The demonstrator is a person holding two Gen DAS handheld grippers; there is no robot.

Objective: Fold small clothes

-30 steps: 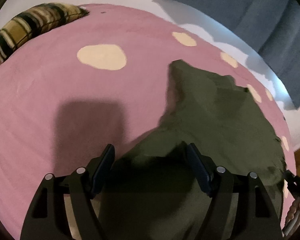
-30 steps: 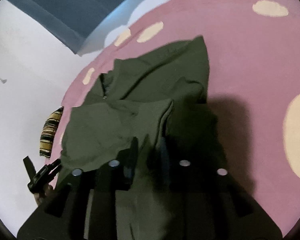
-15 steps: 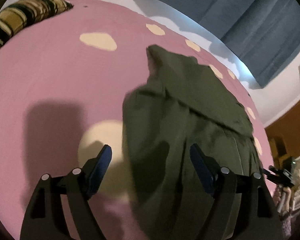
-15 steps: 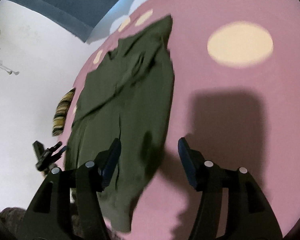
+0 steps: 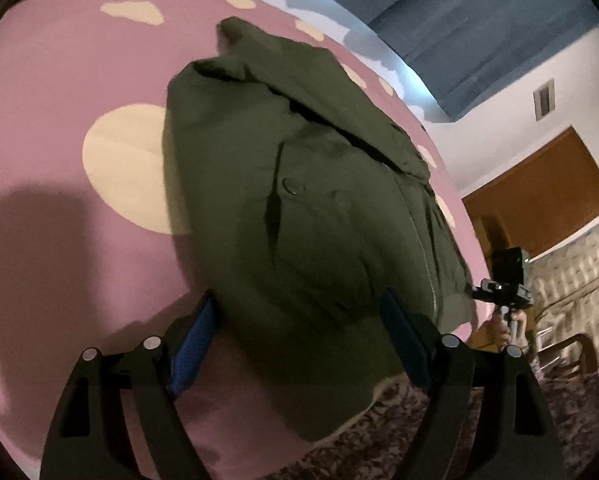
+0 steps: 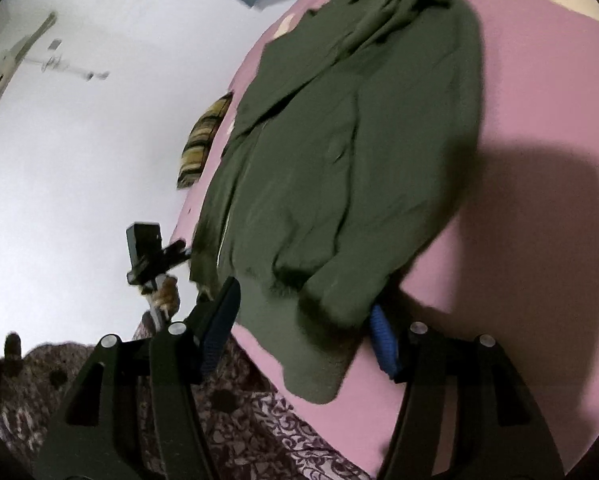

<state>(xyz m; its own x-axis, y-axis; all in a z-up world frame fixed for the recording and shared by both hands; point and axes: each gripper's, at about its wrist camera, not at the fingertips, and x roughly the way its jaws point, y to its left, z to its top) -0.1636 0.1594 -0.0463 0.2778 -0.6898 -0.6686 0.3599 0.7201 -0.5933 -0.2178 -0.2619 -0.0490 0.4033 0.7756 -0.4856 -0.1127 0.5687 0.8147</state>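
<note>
White walls (image 6: 79, 152); blue curtain (image 5: 479, 20); wooden door (image 5: 539, 196); patterned rug (image 5: 459, 440)

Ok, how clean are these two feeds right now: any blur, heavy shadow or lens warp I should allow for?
Left wrist view: fairly sharp, the olive green zip jacket shows its button; a dark shadow falls across the pink cream-spotted bedspread at left; fisheye bends the bed edge. Right wrist view: softer, the jacket's near hem smeared by motion, a big shadow at right, white wall bright but not blown out.
</note>
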